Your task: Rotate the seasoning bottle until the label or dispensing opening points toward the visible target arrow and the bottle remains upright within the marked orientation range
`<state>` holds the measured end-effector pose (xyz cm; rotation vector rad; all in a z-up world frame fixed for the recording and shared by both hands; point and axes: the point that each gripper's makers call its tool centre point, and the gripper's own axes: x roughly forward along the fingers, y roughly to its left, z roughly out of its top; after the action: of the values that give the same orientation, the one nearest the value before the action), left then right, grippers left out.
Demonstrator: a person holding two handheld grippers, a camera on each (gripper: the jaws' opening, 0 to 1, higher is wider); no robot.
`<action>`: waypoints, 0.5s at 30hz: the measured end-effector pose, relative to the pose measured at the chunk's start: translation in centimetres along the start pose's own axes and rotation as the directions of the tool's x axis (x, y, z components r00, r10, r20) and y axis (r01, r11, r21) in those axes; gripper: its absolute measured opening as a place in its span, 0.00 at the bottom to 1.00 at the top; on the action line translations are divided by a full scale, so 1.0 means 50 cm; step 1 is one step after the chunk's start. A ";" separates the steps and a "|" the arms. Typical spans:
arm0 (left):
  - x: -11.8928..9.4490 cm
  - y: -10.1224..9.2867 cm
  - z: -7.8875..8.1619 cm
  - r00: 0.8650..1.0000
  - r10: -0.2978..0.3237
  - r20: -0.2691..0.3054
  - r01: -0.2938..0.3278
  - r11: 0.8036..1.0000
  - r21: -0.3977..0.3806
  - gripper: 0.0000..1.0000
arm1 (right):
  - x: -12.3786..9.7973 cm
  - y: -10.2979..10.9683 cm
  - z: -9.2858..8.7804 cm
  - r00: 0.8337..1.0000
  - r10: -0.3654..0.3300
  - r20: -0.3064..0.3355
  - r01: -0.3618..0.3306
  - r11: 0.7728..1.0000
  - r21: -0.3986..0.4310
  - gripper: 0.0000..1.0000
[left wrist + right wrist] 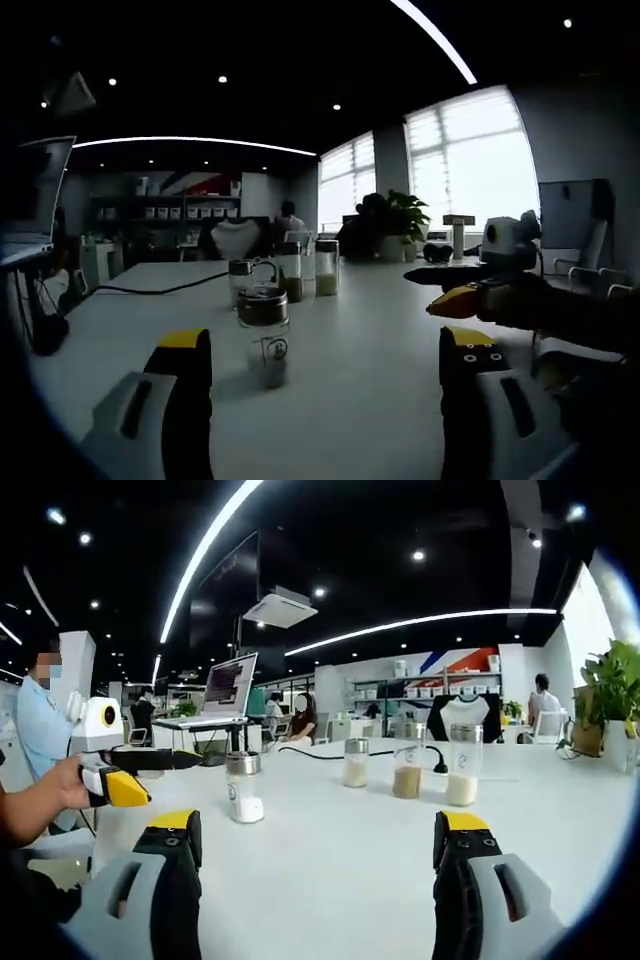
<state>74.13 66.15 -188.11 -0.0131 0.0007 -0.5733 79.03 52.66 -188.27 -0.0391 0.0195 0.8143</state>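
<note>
standing upright, seasoning bottle (265,334) sits ahead between left gripper (325,365) fingers, untouched.

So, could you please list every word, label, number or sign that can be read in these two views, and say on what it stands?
No text can be read in either view.
Nearest seasoning bottle: a round mark on its label, too small to read.
Laptop: its screen shows content, too blurred to read.
The three bottles behind: no legible labels.
Red and blue wall graphic: shapes, no readable letters.
</note>
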 end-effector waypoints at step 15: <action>0.006 -0.015 -0.012 1.000 -0.013 -0.024 0.013 1.000 -0.001 1.00 | 0.089 -0.026 0.022 1.000 0.016 -0.005 -0.016 1.000 -0.015 0.91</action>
<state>74.00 65.35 -188.71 -0.0070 0.0245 -0.5861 83.02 55.03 -187.29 -0.0546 0.0182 0.8304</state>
